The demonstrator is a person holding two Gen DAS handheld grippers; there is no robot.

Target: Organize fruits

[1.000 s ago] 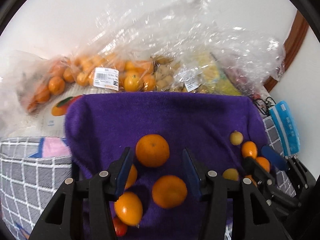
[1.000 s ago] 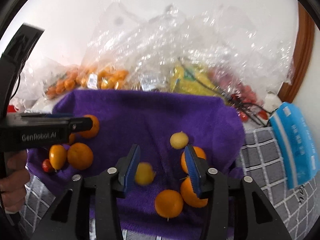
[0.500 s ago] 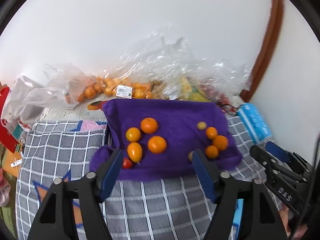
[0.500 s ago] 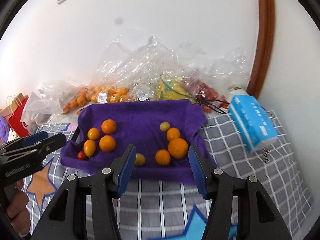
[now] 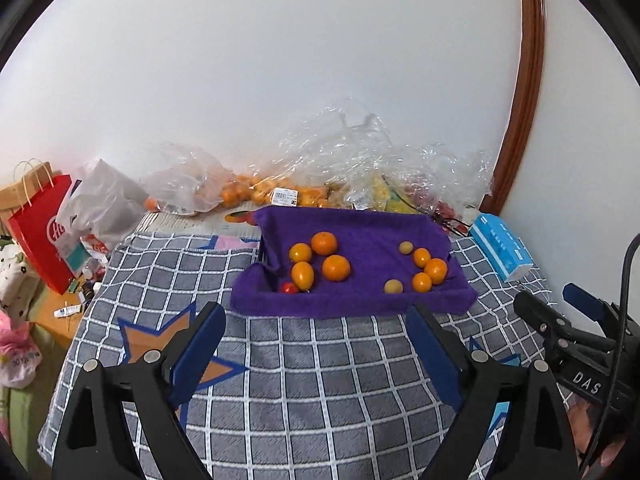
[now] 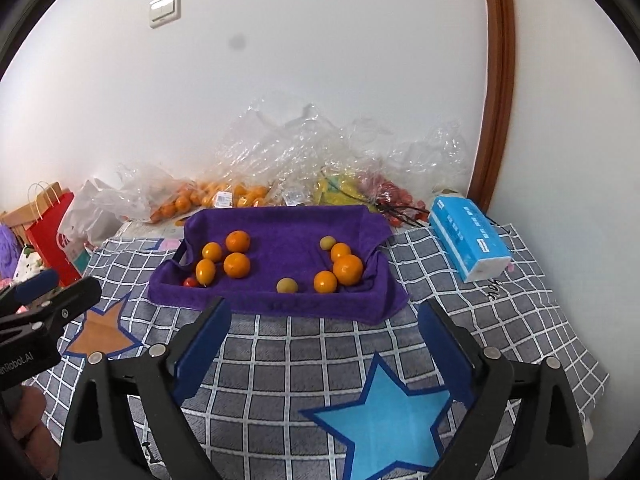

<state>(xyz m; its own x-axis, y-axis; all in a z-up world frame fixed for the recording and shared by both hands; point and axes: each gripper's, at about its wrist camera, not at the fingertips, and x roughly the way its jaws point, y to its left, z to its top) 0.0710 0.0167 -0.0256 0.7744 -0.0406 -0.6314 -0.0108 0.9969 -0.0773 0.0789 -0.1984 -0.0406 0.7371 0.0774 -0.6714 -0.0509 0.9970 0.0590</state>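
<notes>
Left hand-held gripper: jaws spreading wide, nothing between them, poised over the checked bedspread.
Left fruit cluster: four oranges with one red tomato, ahead of this gripper and slightly left, on the purple towel tray.
Tray axis: long side runs left to right across both views.
Right fruit cluster: three oranges and two pale yellow fruits, ahead of the right gripper, which looks nearer to them.
Right hand-held gripper: jaws spreading wide, empty, short of the tray's near edge.
</notes>
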